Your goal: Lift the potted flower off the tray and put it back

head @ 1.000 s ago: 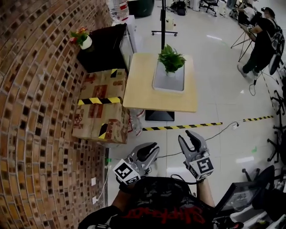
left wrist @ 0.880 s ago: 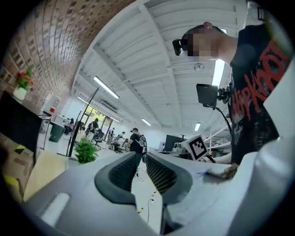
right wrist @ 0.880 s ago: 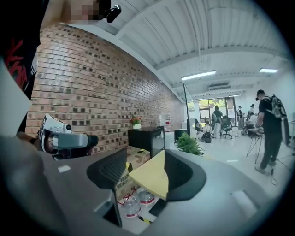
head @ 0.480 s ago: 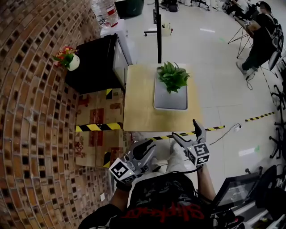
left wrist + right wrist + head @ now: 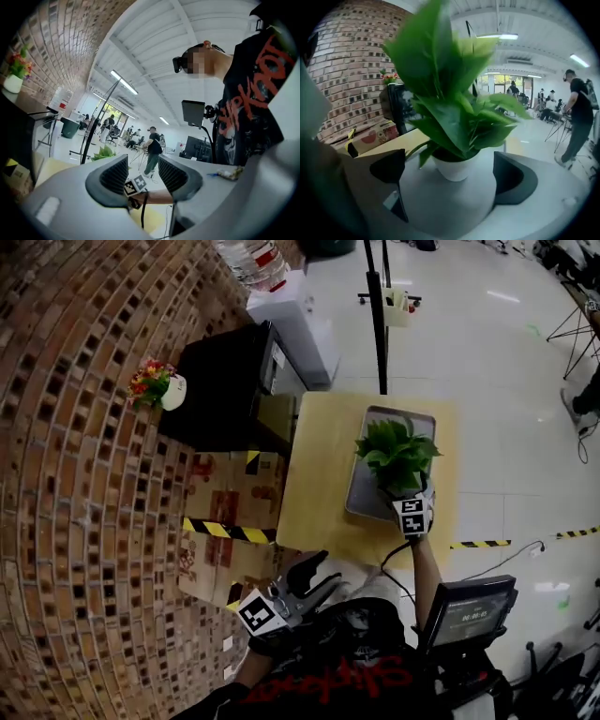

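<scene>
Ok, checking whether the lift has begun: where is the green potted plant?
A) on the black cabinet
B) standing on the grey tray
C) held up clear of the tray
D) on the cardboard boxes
B: the potted plant stands on the grey tray, between the right gripper's opening jaws, pads not touching it.

Open-plan office, brick wall (image 5: 75,521), ceiling lights (image 5: 123,82)

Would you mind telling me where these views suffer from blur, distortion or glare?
Right gripper view: the leaves nearest the lens are soft and smeared. Head view: the fisheye lens bows the brick wall, and lamp glare streaks the floor. Left gripper view: dark rounded corners, and the ceiling lights are blown out.
</scene>
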`<state>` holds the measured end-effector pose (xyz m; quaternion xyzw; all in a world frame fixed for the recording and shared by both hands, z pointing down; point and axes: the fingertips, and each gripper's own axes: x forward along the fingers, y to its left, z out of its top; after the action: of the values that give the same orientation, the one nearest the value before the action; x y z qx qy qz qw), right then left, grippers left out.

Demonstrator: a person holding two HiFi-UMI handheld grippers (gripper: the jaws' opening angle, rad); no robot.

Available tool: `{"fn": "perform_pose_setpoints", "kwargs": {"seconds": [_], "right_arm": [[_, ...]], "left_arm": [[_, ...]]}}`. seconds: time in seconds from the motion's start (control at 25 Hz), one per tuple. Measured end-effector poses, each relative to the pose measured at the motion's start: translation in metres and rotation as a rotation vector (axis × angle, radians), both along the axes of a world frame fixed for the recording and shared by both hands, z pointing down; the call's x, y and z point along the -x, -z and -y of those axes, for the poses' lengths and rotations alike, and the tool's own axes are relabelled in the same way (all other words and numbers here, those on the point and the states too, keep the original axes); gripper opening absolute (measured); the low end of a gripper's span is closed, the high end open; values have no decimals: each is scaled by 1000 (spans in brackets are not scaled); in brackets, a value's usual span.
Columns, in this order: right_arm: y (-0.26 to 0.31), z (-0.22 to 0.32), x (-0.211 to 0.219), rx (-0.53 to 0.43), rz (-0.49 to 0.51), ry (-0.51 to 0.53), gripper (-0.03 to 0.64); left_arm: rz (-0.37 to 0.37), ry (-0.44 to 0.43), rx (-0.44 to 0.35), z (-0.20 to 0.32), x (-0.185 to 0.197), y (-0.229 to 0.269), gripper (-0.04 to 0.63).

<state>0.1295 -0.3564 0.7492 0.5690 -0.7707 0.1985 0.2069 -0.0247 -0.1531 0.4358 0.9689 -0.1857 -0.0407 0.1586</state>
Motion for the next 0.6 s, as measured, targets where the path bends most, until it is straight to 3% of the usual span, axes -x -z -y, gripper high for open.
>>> {"fn": "perform_pose_setpoints", "kwargs": {"seconds": [0.12, 0.28, 0.32, 0.4, 0.6], "right_arm": [[-20, 32, 11, 27, 26, 52, 591], [-23, 75, 8, -22, 18, 14, 586], [-26, 81, 8, -27, 13, 6, 561], [-28, 86, 8, -31, 12, -6, 365], [-27, 90, 12, -26, 22, -12, 345]], "left_arm": [[75, 26, 15, 21, -23, 0, 183], [102, 60, 38, 54, -38, -4, 183], [109, 62, 44, 58, -39, -6, 183], [114, 65, 55, 63, -39, -9, 183], [98, 44, 43, 70, -26, -12, 181]]}}
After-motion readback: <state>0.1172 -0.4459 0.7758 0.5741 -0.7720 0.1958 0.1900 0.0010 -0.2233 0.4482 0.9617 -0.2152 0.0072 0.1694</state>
